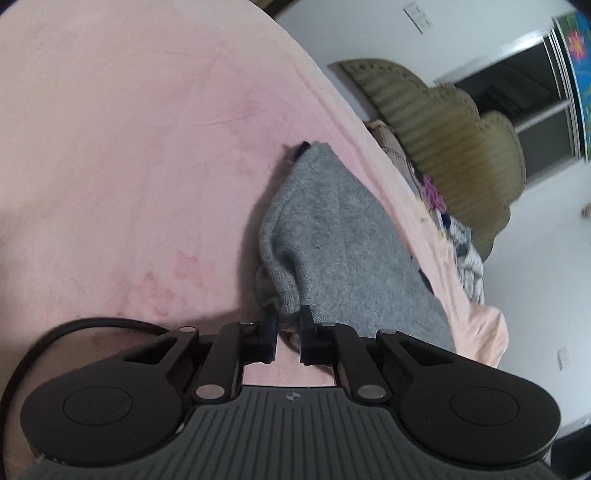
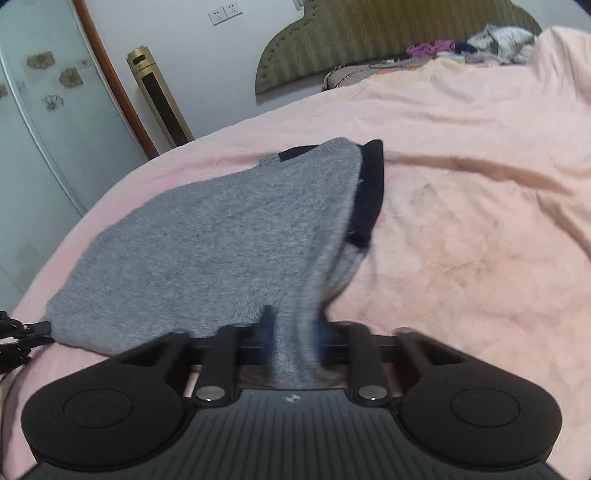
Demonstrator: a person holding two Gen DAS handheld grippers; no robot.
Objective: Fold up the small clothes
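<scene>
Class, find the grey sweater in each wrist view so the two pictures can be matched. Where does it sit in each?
Left wrist: grey sweater, centre right, rising from the left tool.
Right wrist: sweater, centre left, held by the right tool.
Shared landmark: olive headboard.

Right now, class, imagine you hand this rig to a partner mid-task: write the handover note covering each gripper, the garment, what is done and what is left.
Left gripper: shut on a corner of the grey knitted sweater with dark navy trim.
Right gripper: shut on another edge of the same sweater, fabric bunched between its fingers.
Sweater: on the pink fleece blanket covering the bed, near edge lifted by both grippers, far part lying on the blanket.
Done: both holds taken; a fold seems underway.
Left: carry the held edge over, lay it flat, release, finish folding.
</scene>
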